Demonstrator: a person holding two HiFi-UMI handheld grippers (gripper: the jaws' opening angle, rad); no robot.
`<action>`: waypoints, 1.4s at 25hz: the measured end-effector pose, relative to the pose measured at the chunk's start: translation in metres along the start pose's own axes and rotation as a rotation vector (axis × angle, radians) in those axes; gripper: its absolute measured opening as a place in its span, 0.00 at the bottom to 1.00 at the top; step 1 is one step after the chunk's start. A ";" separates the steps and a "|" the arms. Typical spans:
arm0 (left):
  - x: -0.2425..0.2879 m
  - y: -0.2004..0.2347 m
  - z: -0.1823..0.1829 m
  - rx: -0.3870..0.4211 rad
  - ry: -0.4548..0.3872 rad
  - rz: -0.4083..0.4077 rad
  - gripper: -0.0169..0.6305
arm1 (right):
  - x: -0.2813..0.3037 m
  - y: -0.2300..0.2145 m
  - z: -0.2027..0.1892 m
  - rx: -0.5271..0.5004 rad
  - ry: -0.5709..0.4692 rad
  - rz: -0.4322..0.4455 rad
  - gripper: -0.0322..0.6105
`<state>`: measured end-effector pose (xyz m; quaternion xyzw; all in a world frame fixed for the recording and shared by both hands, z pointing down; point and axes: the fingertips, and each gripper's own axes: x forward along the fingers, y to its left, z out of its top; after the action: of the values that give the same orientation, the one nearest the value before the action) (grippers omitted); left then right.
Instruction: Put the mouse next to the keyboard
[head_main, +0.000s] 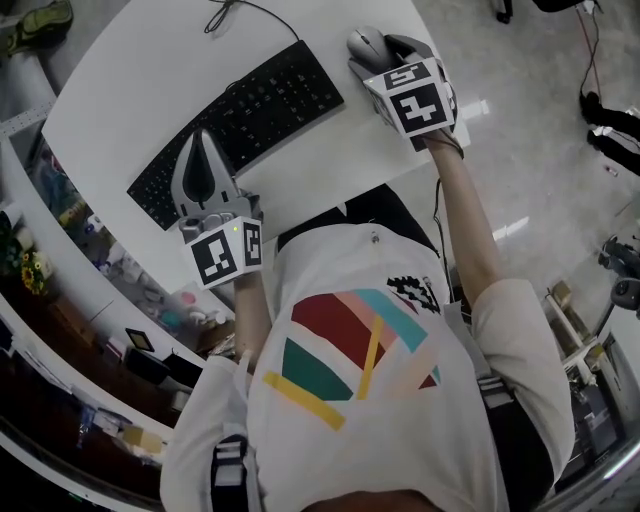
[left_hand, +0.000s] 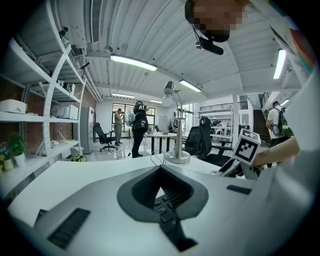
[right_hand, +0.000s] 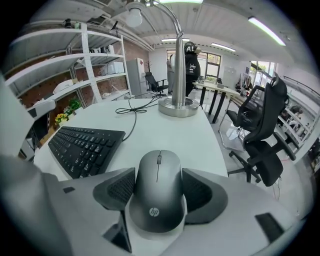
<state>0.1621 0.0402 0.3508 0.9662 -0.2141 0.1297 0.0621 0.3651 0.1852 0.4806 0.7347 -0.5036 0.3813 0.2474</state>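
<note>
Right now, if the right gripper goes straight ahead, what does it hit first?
The right gripper, shut on the mouse, faces bare table, then the lamp base, probably the first obstacle; depth unclear. The keyboard sits left of that line.

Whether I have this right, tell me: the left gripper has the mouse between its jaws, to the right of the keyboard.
Not quite: the right gripper, not the left, has the mouse between its jaws, as the right gripper view shows. The left gripper is shut and empty. The mouse is indeed right of the keyboard.
</note>
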 end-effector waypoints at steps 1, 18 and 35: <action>0.000 0.001 0.000 -0.001 -0.001 0.000 0.09 | 0.001 0.001 0.001 0.005 0.001 0.002 0.52; -0.026 0.035 0.027 -0.002 -0.105 0.081 0.09 | 0.002 -0.011 -0.012 0.041 -0.089 0.015 0.52; -0.076 0.096 0.142 -0.023 -0.385 0.188 0.09 | -0.146 0.174 0.202 0.101 -0.653 0.496 0.52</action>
<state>0.0863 -0.0413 0.1996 0.9482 -0.3125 -0.0543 0.0190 0.2371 0.0504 0.2406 0.6845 -0.6982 0.2006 -0.0610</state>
